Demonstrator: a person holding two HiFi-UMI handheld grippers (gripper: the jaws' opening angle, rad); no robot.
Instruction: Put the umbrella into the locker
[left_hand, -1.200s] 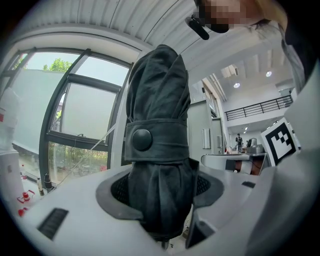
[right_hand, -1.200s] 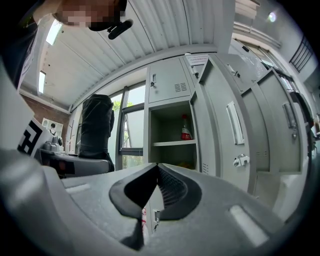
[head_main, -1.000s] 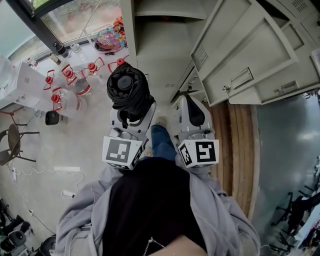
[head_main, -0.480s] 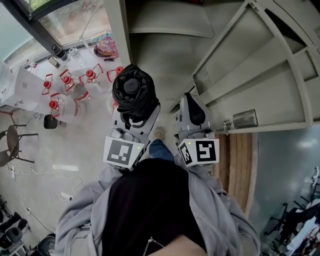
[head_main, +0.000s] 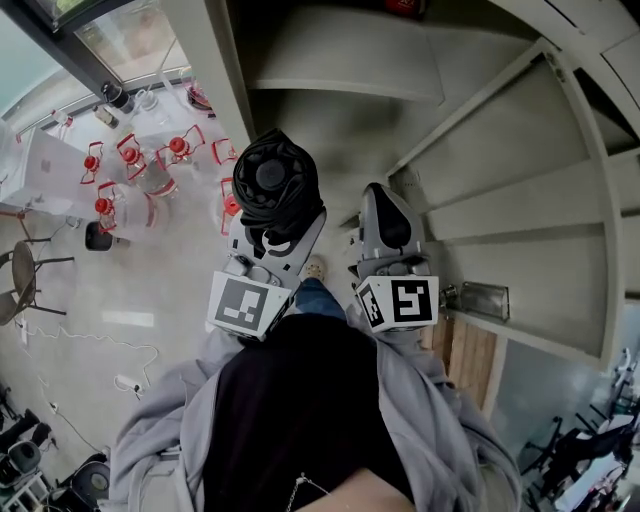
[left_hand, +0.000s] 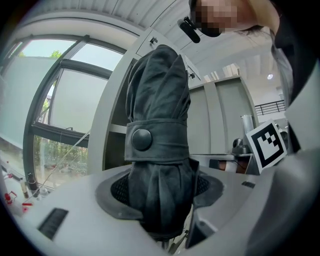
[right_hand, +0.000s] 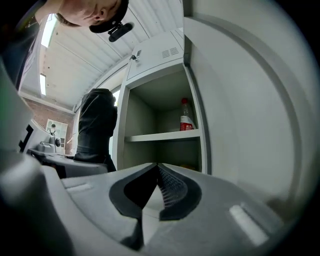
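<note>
Fingers (left_hand: 116, 189) of left gripper (left_hand: 160, 196) pinch rolled black fabric umbrella (left_hand: 158, 125), right gripper (right_hand: 157, 186) pressed together, facing open grey metal locker (right_hand: 142, 112) w/ shelf (right_hand: 162, 136) above pale floor (head_main: 150, 290).

Bright window daylight, fisheye-warped edges, sharp focus

Open locker (right_hand: 150, 112) ahead, bottle (right_hand: 186, 117) on its shelf (right_hand: 162, 136), door (right_hand: 250, 110) alongside right.

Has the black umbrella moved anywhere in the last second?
Yes. The umbrella, clamped in the left hand-held gripper, has advanced toward the open locker; its shelf edge now lies closer above it.
</note>
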